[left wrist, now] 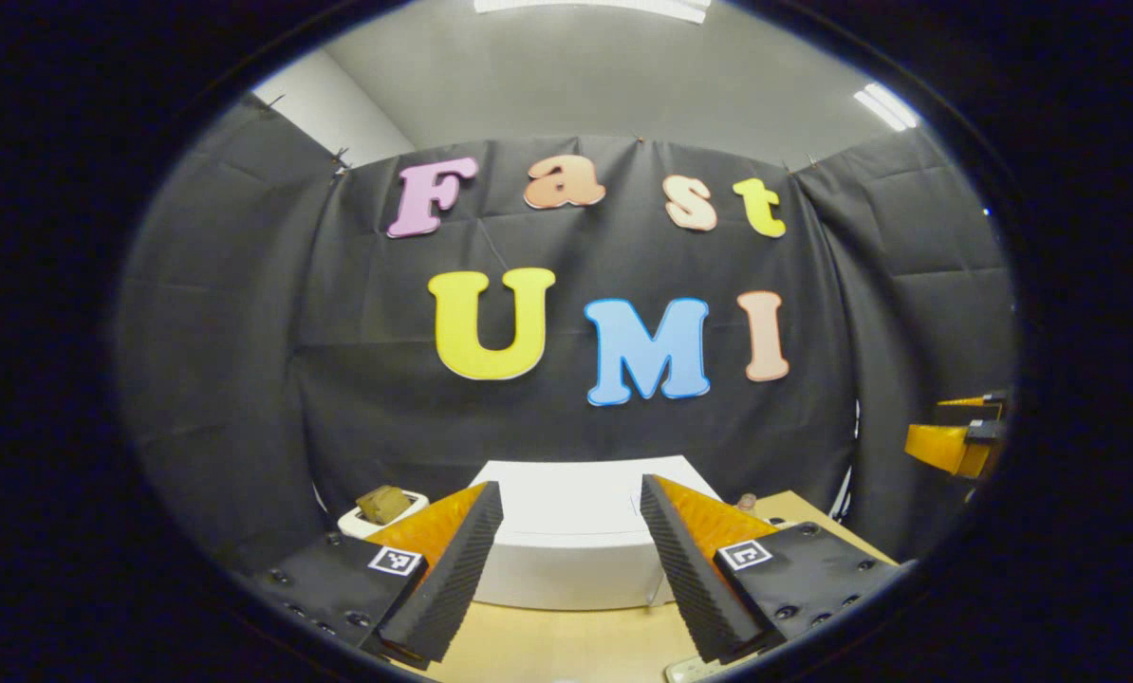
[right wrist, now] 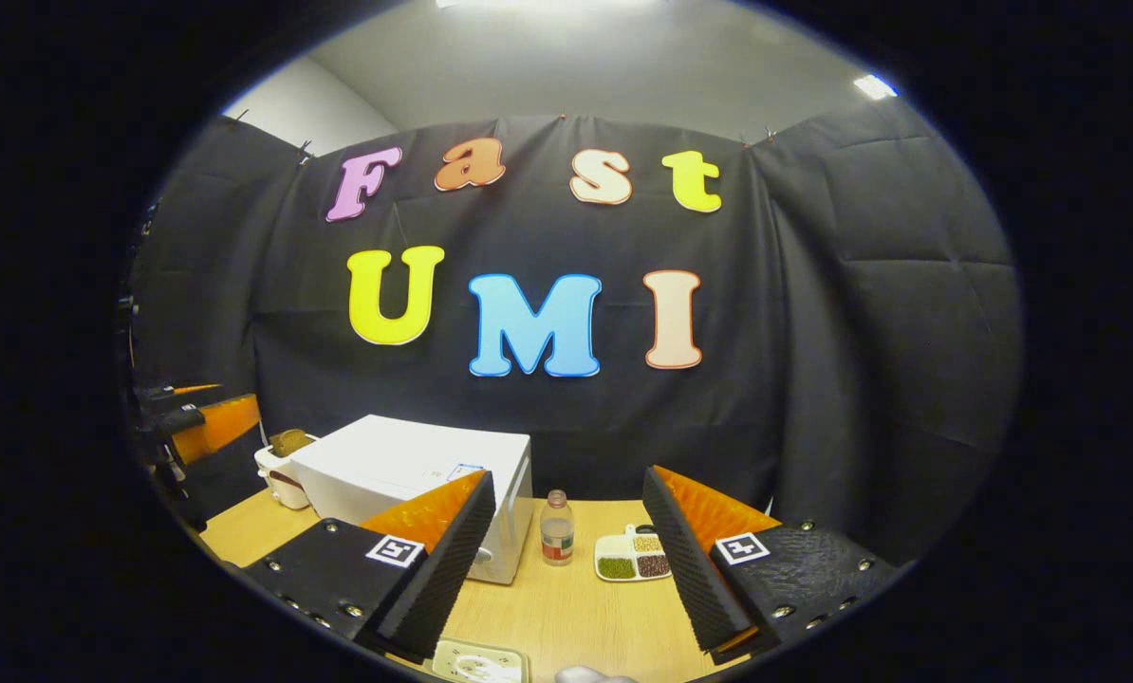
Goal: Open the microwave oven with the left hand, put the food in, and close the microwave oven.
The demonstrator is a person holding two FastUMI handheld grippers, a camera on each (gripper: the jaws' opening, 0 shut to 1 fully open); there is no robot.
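Note:
A white microwave (left wrist: 566, 555) stands on the wooden table (left wrist: 566, 645) straight ahead of my left gripper (left wrist: 568, 484), which is open and holds nothing. Its door looks shut. In the right gripper view the microwave (right wrist: 405, 470) sits to the left. To its right lies a small divided dish of food (right wrist: 635, 560). My right gripper (right wrist: 568, 474) hovers open above the table, short of the dish. The other hand's gripper body shows at each view's edge (left wrist: 956, 441) (right wrist: 206, 422).
A white toaster holding bread (left wrist: 381, 512) (right wrist: 282, 465) stands left of the microwave. A small bottle (right wrist: 555, 529) stands between the microwave and the dish. A white flat object (right wrist: 476, 662) lies at the table's near edge. Black cloth walls close in the booth.

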